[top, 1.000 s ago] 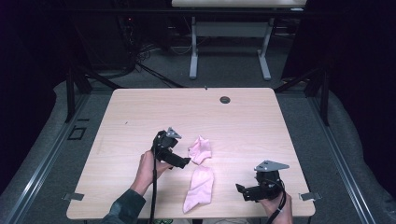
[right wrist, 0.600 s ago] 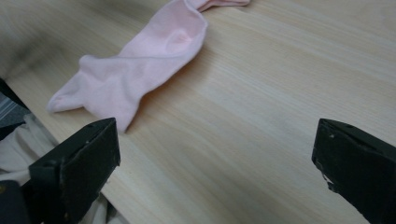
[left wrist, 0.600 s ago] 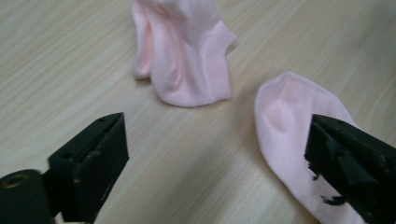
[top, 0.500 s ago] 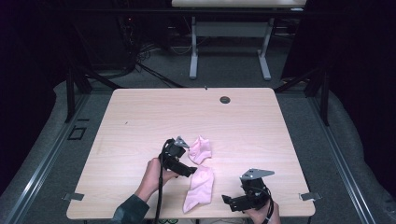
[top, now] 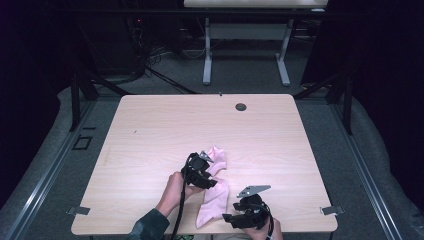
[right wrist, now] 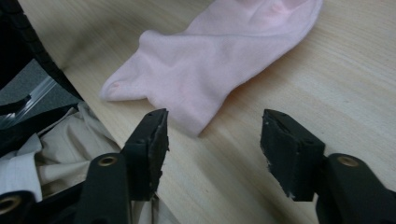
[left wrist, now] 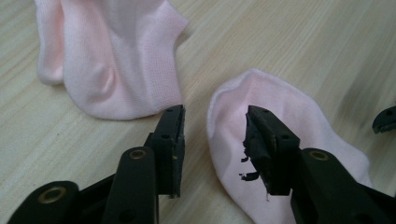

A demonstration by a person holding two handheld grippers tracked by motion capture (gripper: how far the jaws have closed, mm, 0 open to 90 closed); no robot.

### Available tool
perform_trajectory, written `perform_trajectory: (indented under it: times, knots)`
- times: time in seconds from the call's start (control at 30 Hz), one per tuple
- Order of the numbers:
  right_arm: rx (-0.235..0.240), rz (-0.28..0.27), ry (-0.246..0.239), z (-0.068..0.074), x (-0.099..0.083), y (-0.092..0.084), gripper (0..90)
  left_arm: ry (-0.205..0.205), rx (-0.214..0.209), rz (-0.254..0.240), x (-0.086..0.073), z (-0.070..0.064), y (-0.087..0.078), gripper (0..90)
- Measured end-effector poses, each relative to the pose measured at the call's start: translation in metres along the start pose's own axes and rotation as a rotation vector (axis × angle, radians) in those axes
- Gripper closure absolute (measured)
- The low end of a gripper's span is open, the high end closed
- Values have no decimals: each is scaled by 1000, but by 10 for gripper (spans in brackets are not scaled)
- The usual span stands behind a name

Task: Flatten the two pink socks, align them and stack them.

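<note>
Right gripper point(top: 229, 218): at the near edge of the table, held in the person's right hand, pointing left toward the toe end of the near sock. In the right gripper view its jaws stand apart with bare wood between them; they have just been closing, and nothing is between the pads.

Near sock point(top: 213, 202): a pale pink ankle sock lying flat on the table, running from the near edge back toward the middle. In the right gripper view point(right wrist: 219, 56) its closest corner lies just ahead of the jaws, slightly toward the left one, not touching either pad.

Left gripper point(top: 214, 183): just beyond, in the person's left hand, low over the far end of the near sock. In the left gripper view the jaws are part-way spread and have just been closing; the rounded end of the near sock point(left wrist: 280, 121) lies between and under them, and I cannot tell whether the pads press it.

Far sock point(top: 217, 159): a second pink sock, crumpled, just behind the left gripper. In the left gripper view point(left wrist: 116, 60) it lies up and left of the jaws, apart from the near sock.

Table point(top: 165, 125): light wood, with a small dark grommet point(top: 241, 106) near its far edge.
</note>
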State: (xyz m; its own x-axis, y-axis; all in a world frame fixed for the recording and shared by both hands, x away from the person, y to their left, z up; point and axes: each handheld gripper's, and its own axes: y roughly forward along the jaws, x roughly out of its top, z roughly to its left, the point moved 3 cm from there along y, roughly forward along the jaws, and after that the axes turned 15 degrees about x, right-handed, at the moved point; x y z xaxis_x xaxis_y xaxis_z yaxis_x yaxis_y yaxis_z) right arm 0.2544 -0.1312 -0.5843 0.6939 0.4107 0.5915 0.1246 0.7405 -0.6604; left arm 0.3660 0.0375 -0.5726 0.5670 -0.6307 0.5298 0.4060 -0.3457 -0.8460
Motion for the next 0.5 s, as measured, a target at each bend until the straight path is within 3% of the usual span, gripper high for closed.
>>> perform_trajectory:
  times: [0.2,0.4,0.5]
  knots:
    - [-10,-2,32,-1,2,12,498,32,16,20,-4,-6,5,733]
    - [-13,4,31,-1,5,16,594,46,33,22,-8,-9,7,873]
    - [-8,5,36,-1,5,16,638,47,38,16,-9,-10,8,885]
